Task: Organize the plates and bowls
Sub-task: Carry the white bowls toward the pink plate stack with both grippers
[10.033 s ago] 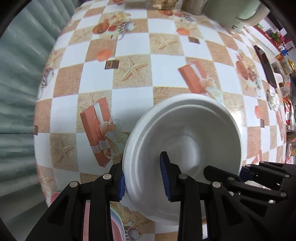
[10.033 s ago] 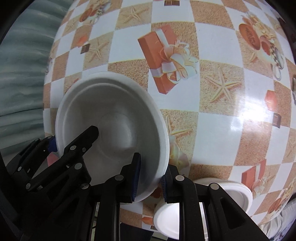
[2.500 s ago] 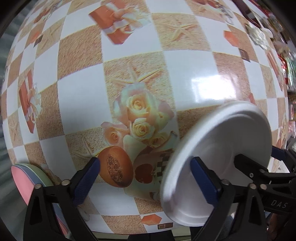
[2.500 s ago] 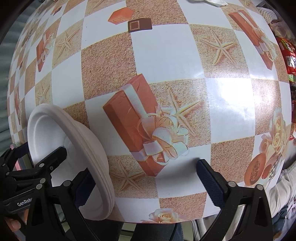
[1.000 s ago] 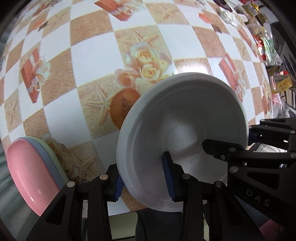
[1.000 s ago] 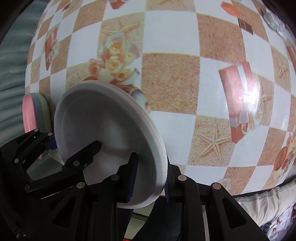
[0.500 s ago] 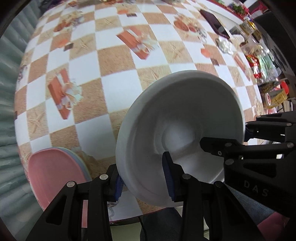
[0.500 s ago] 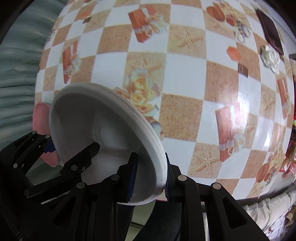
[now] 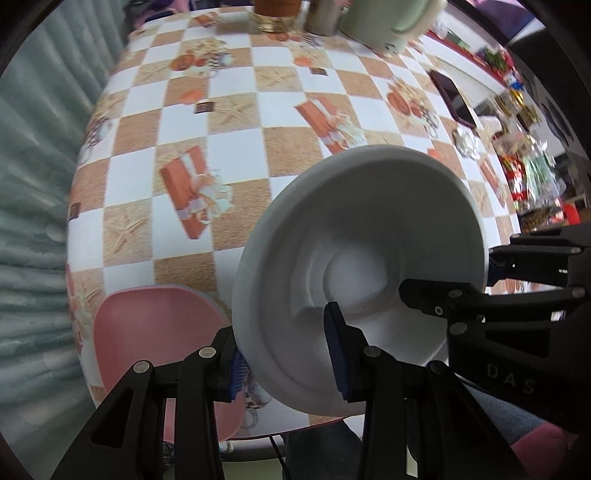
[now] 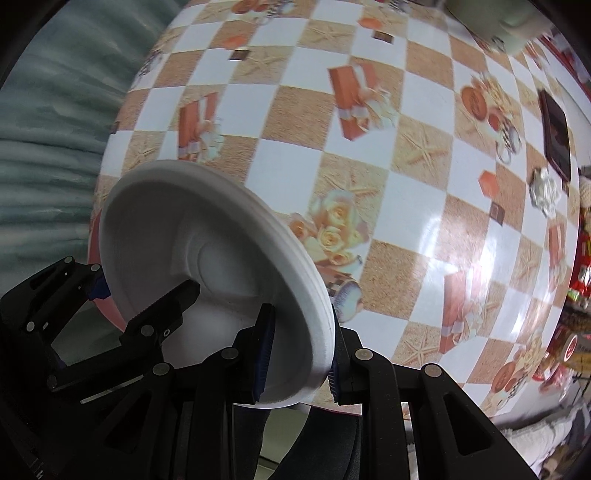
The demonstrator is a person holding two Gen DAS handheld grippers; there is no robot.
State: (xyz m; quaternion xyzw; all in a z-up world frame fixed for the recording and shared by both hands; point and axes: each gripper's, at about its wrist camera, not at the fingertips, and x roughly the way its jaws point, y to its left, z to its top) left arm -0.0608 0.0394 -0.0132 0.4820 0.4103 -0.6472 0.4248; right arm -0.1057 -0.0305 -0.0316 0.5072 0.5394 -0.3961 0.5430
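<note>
Tabletop with its checked cloth of starfish, gift boxes and roses fills both views, and far more of it shows than a second ago: then the cameras sat close over the rose print, now they take in the far edge, where a pale green pot and a jar stand, and a dark phone lies off to the right. The pink plate lies at the near left edge; a second ago only its rim showed at the left wrist view's lower left, now its whole face is in view, partly under the white bowl.

The white bowl is held clear above the tabletop, tilted, its hollow turned to the cameras, as it was a second ago. The left gripper is clamped on the bowl's left rim, one blue pad inside and one outside. The right gripper pinches the opposite rim the same way and appears at the right of the left wrist view. Both grips look unchanged. In the right wrist view the bowl covers most of the pink plate.
</note>
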